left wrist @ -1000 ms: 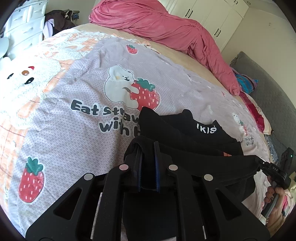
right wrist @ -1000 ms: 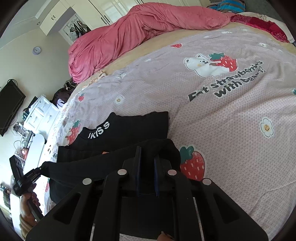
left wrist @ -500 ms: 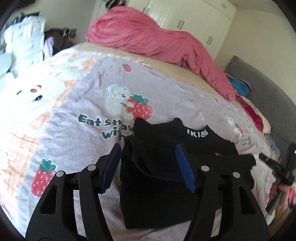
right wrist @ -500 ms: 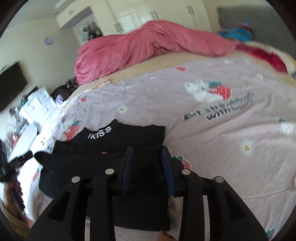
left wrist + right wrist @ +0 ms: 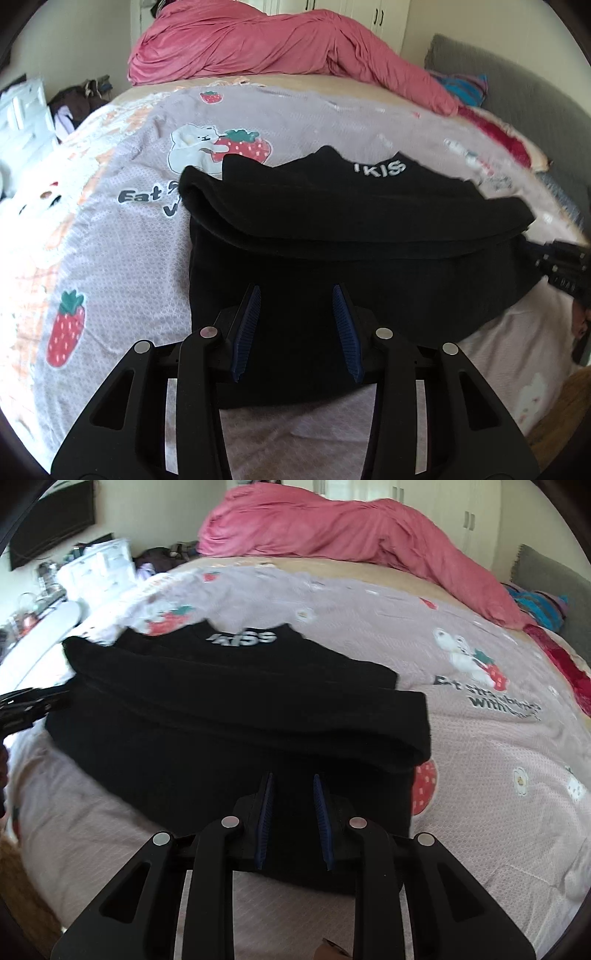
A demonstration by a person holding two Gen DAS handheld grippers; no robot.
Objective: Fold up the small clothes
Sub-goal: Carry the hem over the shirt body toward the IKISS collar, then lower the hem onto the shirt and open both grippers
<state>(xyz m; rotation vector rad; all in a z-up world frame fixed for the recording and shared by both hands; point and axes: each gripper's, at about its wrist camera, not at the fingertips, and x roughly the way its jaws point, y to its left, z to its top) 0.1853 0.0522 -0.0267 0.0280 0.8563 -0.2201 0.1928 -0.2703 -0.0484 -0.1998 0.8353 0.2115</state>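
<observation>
A small black garment (image 5: 351, 221) with white lettering at its far edge lies folded over on the bed; its near part is doubled back toward the lettering. It also shows in the right wrist view (image 5: 229, 716). My left gripper (image 5: 297, 295) is open and empty, just above the garment's near left part. My right gripper (image 5: 293, 779) is open and empty above the garment's near right part. The right gripper shows at the right edge of the left wrist view (image 5: 554, 258).
The bed has a lilac strawberry-and-bear cover (image 5: 122, 236). A pink duvet (image 5: 280, 44) is heaped at the far side. A grey headboard (image 5: 517, 88) stands at the right, white drawers (image 5: 96, 568) at the left.
Both grippers held the garment's edge a second ago, carried it over, opened and let it go. They have drawn back toward the near edge of the bed.
</observation>
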